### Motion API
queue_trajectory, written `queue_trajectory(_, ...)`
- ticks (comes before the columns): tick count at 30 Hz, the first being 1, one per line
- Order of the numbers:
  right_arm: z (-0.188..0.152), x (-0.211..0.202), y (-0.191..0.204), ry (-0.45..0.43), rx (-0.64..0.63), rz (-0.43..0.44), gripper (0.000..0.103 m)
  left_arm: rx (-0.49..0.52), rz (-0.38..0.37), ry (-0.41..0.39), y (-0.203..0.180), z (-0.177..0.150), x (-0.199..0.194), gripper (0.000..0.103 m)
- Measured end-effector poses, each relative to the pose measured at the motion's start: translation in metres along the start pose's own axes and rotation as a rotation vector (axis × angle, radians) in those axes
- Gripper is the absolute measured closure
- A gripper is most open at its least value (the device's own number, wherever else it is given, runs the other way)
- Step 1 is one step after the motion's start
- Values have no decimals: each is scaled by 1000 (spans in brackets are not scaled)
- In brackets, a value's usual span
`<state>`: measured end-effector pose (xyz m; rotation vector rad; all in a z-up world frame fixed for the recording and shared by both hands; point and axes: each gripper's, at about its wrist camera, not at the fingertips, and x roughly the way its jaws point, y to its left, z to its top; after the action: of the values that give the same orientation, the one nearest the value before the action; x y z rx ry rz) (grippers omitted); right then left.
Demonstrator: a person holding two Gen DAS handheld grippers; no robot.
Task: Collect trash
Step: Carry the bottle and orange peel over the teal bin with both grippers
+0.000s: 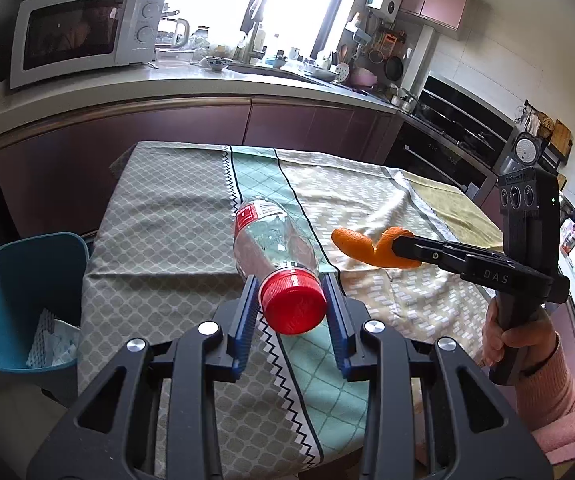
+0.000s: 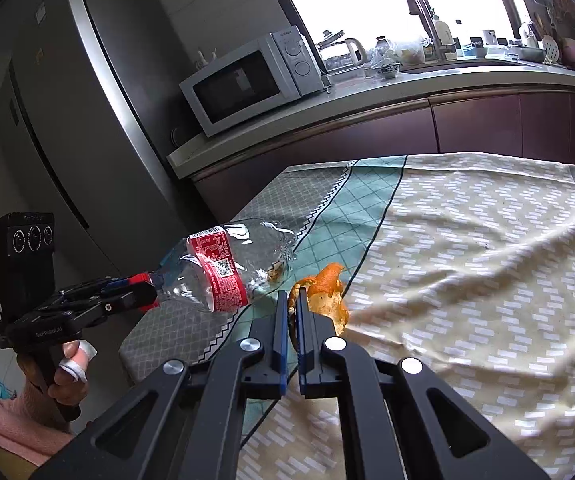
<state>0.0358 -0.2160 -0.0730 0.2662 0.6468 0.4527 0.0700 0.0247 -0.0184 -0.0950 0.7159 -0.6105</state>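
An empty clear plastic bottle (image 1: 271, 236) with a red label and red cap is held off the table by my left gripper (image 1: 291, 284), shut on its neck just behind the cap. The same bottle (image 2: 227, 268) shows in the right wrist view, sticking out of the left gripper (image 2: 143, 292). My right gripper (image 2: 293, 300) is shut on a curled orange peel (image 2: 327, 288), lifted above the cloth. From the left wrist view the peel (image 1: 363, 246) hangs from the right gripper (image 1: 397, 246). A blue trash bin (image 1: 27, 296) stands on the floor left of the table.
The table (image 1: 175, 216) wears a patterned cloth in grey, teal and beige. Behind it runs a kitchen counter (image 1: 207, 88) with a microwave (image 1: 83, 32) and sink clutter. A steel fridge (image 2: 75, 120) stands at the left. The bin holds crumpled paper (image 1: 55, 344).
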Motion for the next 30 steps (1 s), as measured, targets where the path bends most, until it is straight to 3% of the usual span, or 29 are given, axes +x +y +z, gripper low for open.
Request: queue_trajectory(30, 17, 37, 61, 27, -73, 147, 100, -35, 88, -124, 37, 8, -67, 71)
